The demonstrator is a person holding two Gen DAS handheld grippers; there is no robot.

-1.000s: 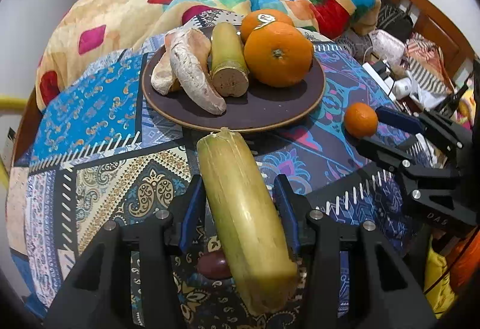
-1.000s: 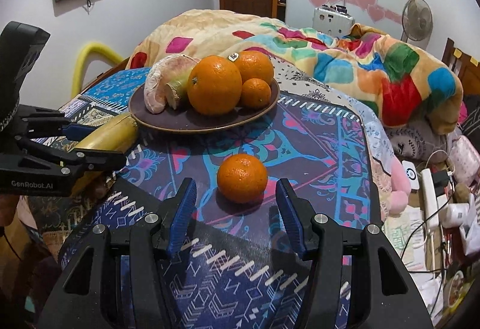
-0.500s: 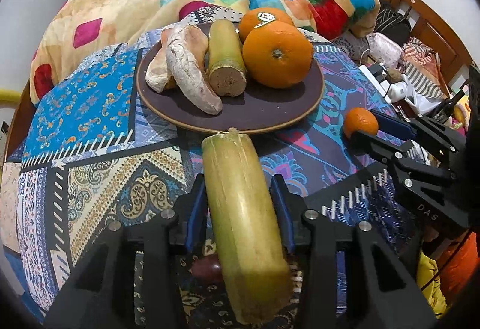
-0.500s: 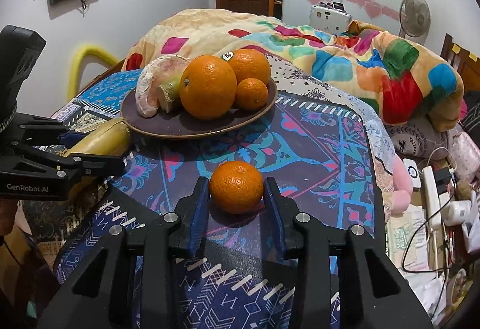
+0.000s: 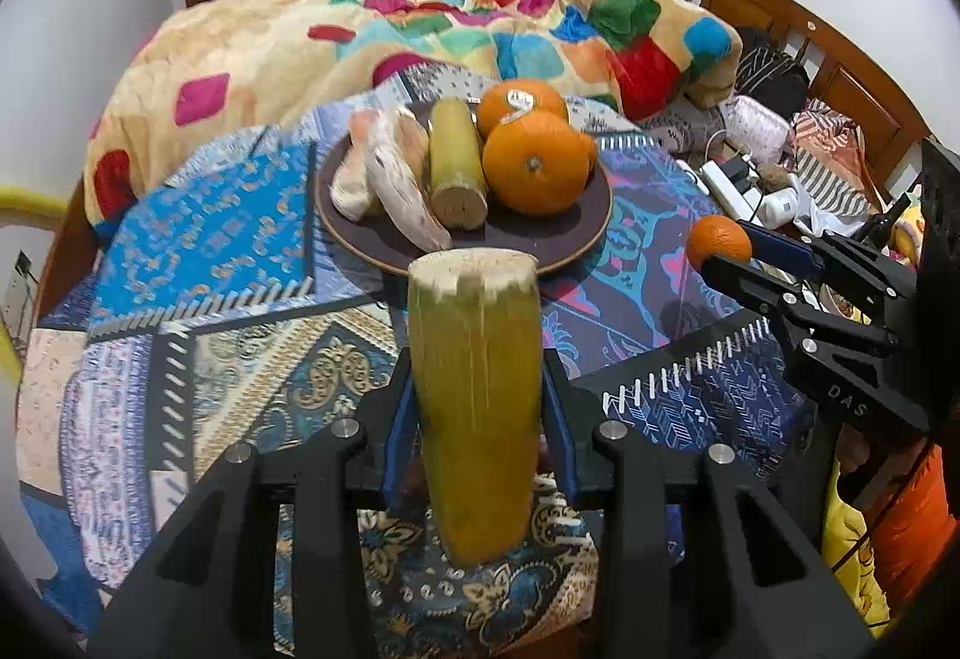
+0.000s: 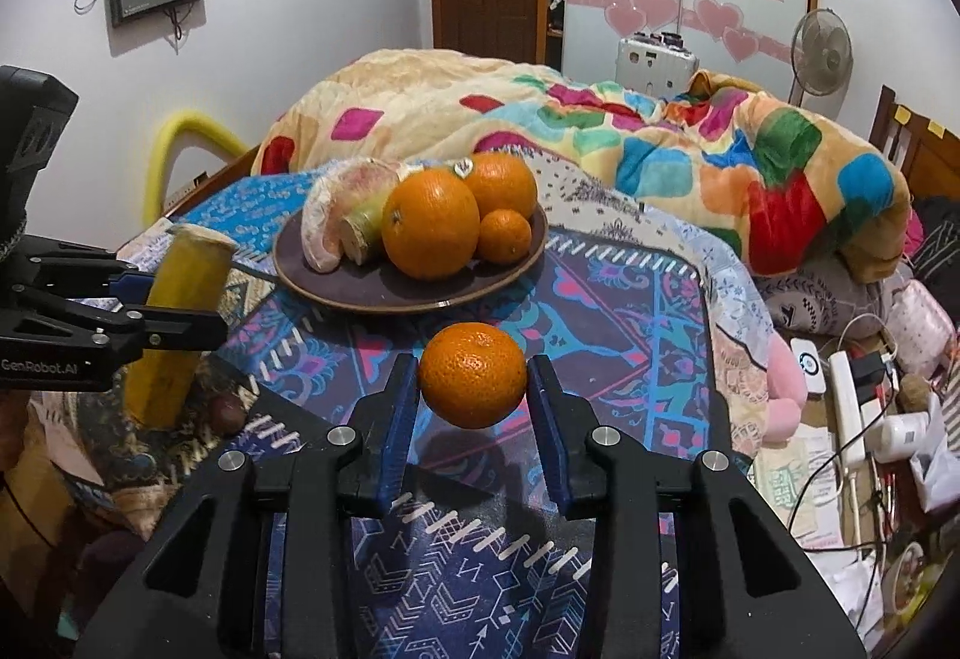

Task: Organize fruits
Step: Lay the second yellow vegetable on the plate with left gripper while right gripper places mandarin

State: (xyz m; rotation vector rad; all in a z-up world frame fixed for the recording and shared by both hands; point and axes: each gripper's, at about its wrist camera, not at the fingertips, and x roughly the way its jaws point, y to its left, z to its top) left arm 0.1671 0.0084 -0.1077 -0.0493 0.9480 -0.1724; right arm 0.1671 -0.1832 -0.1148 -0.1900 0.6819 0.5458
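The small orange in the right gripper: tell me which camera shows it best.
The right wrist view. The small orange sits centred and close between the right gripper's blue pads, lifted above its shadow. The left wrist view shows it small at the right edge, partly covered by a finger.

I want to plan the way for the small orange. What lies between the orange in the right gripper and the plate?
In the right wrist view, only bare patterned cloth lies between the small orange and the plate; nothing stands there.
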